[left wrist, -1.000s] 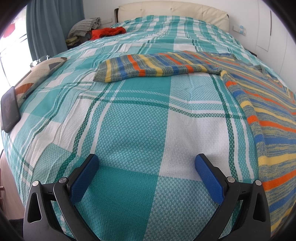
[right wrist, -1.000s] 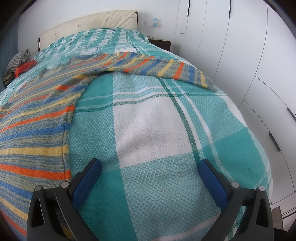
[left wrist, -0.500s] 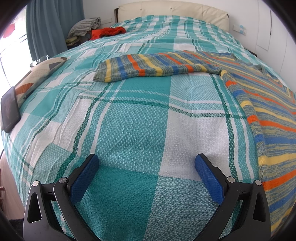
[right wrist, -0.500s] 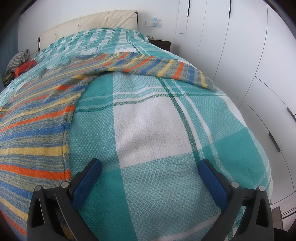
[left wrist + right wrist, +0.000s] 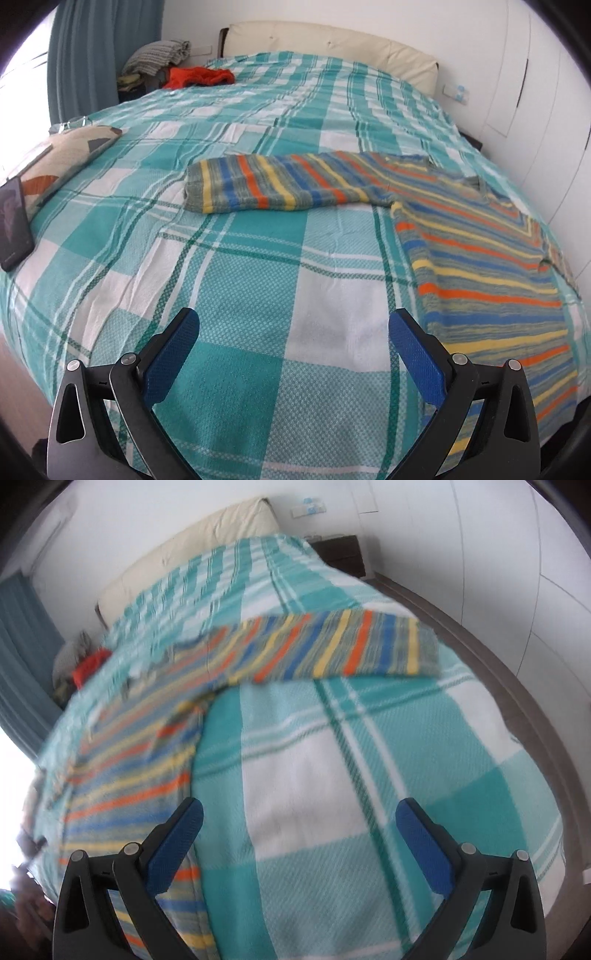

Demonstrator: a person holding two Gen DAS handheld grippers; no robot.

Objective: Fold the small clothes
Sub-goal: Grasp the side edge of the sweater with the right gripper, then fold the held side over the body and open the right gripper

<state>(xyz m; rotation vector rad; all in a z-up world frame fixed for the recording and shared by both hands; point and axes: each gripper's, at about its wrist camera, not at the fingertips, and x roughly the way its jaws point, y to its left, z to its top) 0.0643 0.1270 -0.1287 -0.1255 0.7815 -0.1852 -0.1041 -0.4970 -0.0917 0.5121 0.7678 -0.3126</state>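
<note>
Right tool (image 5: 299,834) gapes empty; blurred sweater (image 5: 147,760) runs off-frame.

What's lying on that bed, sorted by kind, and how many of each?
Striped sweater: 1
Patterned cushion: 1
Dark phone: 1
Red garment, at the far corner by the headboard; whether it lies fully on the bed is unclear: 1
Total: 4

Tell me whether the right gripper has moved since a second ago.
Yes. The right gripper has swung and tilted: the headboard now slants across its blurred view, and the striped sweater sleeve sits lower. Jaws remain open.
</note>
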